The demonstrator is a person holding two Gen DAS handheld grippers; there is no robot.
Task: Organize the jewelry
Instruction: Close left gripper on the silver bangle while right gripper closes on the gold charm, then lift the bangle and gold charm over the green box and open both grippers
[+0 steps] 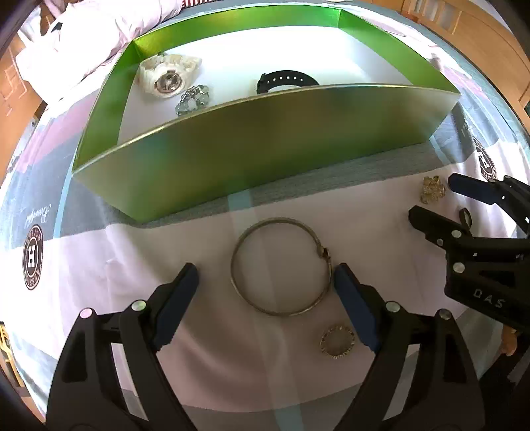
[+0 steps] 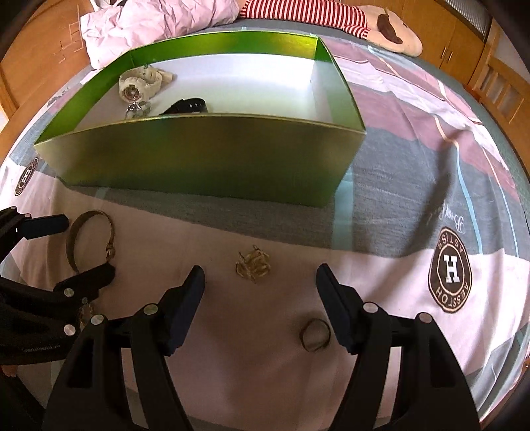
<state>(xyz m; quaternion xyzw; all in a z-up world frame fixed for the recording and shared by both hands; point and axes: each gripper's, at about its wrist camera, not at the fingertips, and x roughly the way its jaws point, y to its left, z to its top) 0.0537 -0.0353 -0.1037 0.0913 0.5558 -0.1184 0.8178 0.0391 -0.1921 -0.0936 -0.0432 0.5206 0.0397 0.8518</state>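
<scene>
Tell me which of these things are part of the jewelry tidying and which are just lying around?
Part of the job:
- green box
- white watch, black watch and silver chain inside it
- bangle
- studded ring
- gold cluster
- plain ring
- left tool, right tool, both open

Just lying about:
- bedsheet
- pink duvet
- plush toy

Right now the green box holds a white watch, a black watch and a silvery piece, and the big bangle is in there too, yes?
Not quite. The green box does hold the white watch, the black watch and the silvery piece, but the big bangle is outside it, lying on the bedspread between the open fingers of the left gripper. The left wrist view shows this.
</scene>
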